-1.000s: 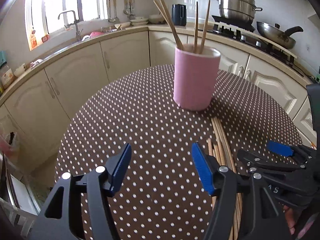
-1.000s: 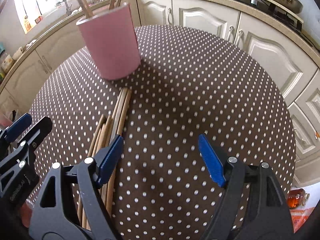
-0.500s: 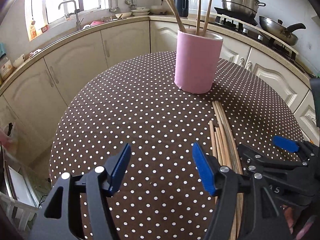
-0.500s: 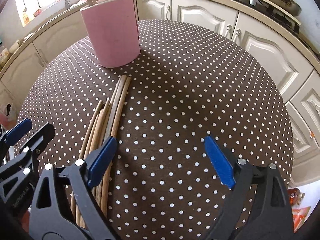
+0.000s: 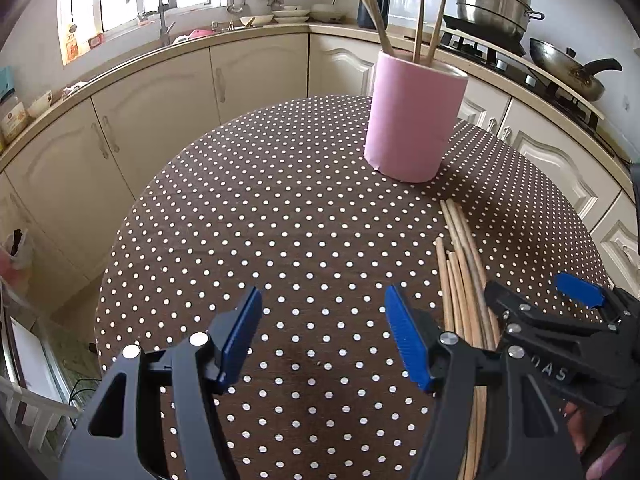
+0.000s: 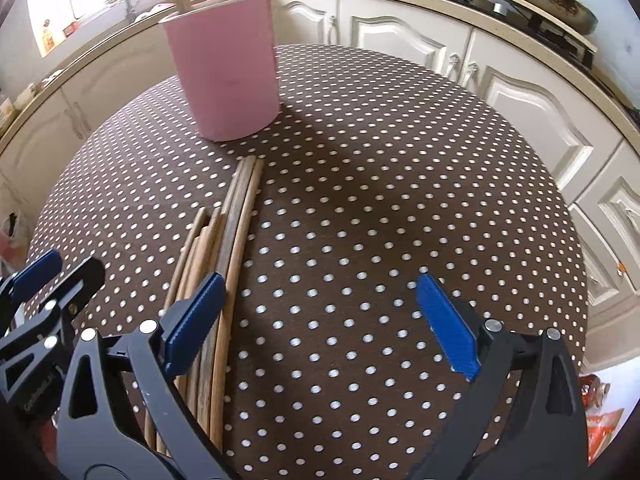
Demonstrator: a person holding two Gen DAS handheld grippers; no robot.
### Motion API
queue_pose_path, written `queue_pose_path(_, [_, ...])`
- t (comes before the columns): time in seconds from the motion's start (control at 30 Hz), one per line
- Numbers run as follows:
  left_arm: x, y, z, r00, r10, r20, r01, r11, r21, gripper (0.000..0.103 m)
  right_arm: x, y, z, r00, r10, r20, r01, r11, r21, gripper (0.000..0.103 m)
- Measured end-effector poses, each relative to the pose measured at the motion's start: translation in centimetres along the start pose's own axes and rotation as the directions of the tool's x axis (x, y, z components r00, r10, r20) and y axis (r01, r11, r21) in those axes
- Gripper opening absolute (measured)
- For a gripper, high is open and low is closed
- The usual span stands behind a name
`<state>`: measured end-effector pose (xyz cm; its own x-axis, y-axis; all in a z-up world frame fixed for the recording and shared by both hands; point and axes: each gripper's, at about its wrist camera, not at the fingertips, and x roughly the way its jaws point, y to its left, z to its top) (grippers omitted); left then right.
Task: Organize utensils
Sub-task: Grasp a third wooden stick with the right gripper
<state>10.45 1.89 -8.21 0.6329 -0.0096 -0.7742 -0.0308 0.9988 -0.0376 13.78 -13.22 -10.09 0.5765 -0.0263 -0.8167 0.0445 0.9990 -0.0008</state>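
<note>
Both the left gripper (image 5: 322, 336) and the right gripper (image 6: 320, 320) are wide open and hold nothing. Loose chopsticks (image 6: 228, 248) lie on the dotted table (image 6: 380, 200) near the pink cup (image 6: 224, 68), maybe eight sticks, bunched too tightly to count.

**Chopstick ends out of sight**

The near ends of the loose chopsticks (image 6: 224, 280) run under the right gripper (image 6: 320, 320) and off the bottom edge. In the pink holder (image 6: 224, 68), the upright chopsticks' (image 5: 420, 20) lower lengths are hidden.
</note>
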Motion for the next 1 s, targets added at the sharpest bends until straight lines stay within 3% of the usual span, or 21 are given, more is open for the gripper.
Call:
queue_pose_path(0.2, [0.7, 0.8, 0.1, 1.0, -0.012, -0.021, 0.012, 1.0, -0.017, 0.063, 0.8, 0.5, 0.0, 0.999, -0.012, 0.034, 0.013, 0.999, -0.033, 0.097])
queue_pose_path(0.27, [1.0, 0.8, 0.1, 0.999, -0.014, -0.033, 0.013, 1.0, -0.022, 0.063, 0.8, 0.4, 0.2, 0.998, 0.031, 0.049, -0.029, 0.999, -0.044, 0.085])
queue_pose_path(0.33, [1.1, 0.8, 0.0, 0.999, -0.016, -0.037, 0.015, 1.0, -0.027, 0.063, 0.3, 0.2, 0.4, 0.994, 0.076, 0.082, -0.071, 0.996, -0.058, 0.009])
queue_pose_path(0.53, [0.5, 0.5, 0.0, 0.999, -0.049, -0.021, 0.049, 0.999, -0.016, 0.063, 0.5, -2.0, 0.7, 0.974, 0.215, 0.069, -0.215, 0.977, -0.015, 0.007])
queue_pose_path(0.73, [0.0, -1.5, -0.1, 0.993, -0.112, -0.034, 0.113, 0.993, 0.035, 0.063, 0.4, -3.3, 0.4, 0.959, 0.277, 0.067, -0.279, 0.96, 0.025, 0.007])
queue_pose_path(1.0, [1.1, -3.7, 0.0, 0.988, -0.126, -0.083, 0.134, 0.987, 0.089, 0.063, 0.5, -3.9, 0.6, 0.951, 0.303, 0.068, -0.306, 0.951, 0.045, 0.007])
